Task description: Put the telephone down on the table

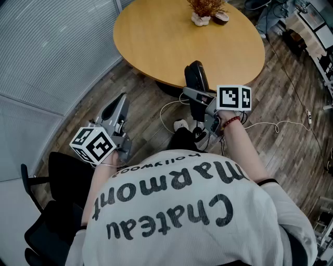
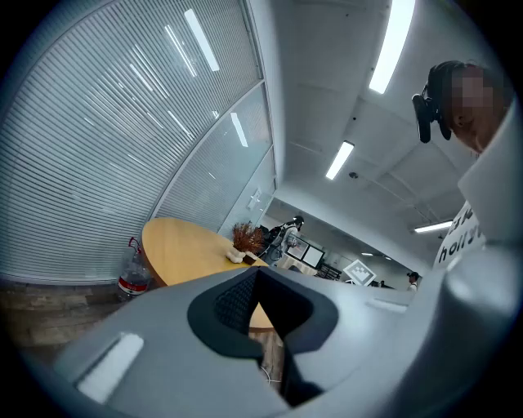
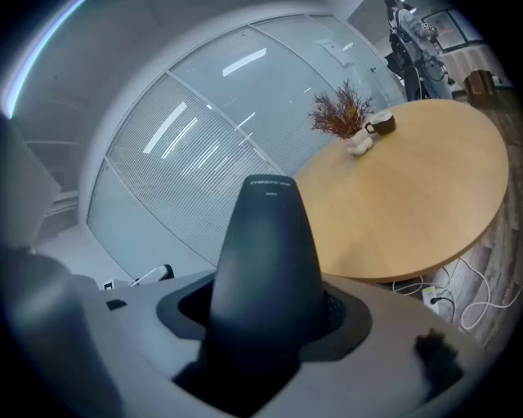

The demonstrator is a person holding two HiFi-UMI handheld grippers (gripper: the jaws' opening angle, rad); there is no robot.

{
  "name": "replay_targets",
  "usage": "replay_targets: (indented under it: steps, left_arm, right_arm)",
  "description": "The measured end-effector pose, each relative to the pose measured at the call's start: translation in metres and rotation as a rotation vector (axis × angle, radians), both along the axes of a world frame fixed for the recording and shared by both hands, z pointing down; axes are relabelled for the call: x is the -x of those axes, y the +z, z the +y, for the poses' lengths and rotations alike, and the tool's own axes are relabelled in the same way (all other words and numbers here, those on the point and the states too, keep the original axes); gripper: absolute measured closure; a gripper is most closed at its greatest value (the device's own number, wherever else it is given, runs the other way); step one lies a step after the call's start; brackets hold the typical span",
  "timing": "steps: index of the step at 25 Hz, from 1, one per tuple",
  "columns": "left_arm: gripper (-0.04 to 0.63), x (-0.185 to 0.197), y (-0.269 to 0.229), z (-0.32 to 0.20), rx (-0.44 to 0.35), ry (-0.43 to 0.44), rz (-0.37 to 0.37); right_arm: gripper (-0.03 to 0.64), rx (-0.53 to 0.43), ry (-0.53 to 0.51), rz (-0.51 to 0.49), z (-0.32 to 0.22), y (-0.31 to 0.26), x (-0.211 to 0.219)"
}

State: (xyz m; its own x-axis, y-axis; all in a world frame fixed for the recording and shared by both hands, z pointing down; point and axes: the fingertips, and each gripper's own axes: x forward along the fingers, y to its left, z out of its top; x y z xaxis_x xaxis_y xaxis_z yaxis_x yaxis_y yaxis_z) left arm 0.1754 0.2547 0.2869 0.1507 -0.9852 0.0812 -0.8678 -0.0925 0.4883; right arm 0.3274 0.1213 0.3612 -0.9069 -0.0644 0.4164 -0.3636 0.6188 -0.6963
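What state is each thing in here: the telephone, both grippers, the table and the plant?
Telephone: clamped in the right gripper, in the air short of the table, not yet set down.
Right gripper: shut on the telephone.
Left gripper: jaws slightly apart, nothing between them.
Table: carries the plant at its far edge.
Plant: upright.

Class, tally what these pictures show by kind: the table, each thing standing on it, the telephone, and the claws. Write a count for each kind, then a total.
round table: 1
dried plant in a white vase: 1
dark cup: 1
telephone: 1
claws, the left claw and the right claw: 2
Total: 6
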Motion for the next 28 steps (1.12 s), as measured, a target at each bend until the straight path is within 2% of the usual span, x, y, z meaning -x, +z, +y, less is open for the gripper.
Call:
replay_targets:
  steps: [7, 14, 17, 23, 28]
  left_arm:
    - [0.590, 0.004, 0.000, 0.004, -0.008, 0.022, 0.001]
    - [0.590, 0.010, 0.005, 0.004, 0.000, 0.022, 0.016]
    - [0.589, 0.024, 0.006, 0.000, 0.006, 0.010, 0.011]
    - [0.589, 0.055, 0.002, -0.021, -0.033, -0.022, 0.005]
    - [0.589, 0.111, 0.014, -0.068, 0.009, 0.003, 0.009]
  right_arm:
    - [0.318, -0.009, 0.016, -0.005, -0.002, -0.006, 0.006]
    - [0.318, 0.026, 0.033, -0.011, -0.014, -0.008, 0.016]
    - [0.318, 0.001, 0.024, 0.043, -0.021, -0.004, 0.027]
    - [0.318, -0.047, -0.028, 0.136, -0.045, 0.017, 0.054]
    - [0.318, -0.019, -0.049, 0.149, -0.089, 0.030, 0.118]
